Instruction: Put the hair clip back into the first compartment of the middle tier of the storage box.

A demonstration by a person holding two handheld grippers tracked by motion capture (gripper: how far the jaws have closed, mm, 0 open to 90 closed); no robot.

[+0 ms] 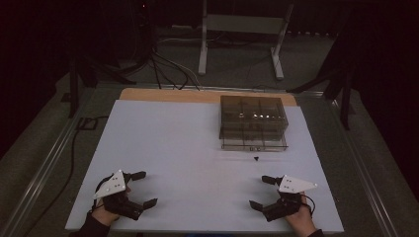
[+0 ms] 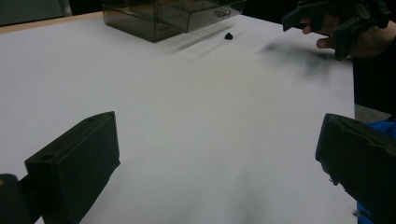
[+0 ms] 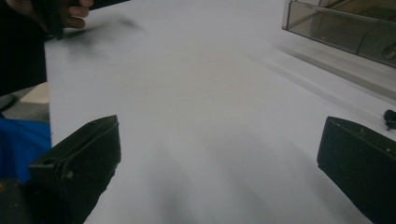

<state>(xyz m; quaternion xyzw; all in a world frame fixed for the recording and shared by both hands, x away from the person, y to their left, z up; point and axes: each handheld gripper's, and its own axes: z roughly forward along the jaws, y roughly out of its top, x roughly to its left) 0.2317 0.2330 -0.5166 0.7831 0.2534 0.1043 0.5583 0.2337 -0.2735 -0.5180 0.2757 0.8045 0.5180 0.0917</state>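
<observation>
Between the wide-open left gripper [image 1: 142, 188] and right gripper [image 1: 258, 191], bare table [image 1: 188, 148]; beyond, small black piece [image 1: 256, 158] before compartment box [image 1: 253, 122].

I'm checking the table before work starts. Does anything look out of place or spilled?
One thing stands out: a small black piece lies loose on the white table, just in front of the smoky clear compartment box, apart from it. What it is cannot be told. Both the left gripper and right gripper are open and empty.
</observation>
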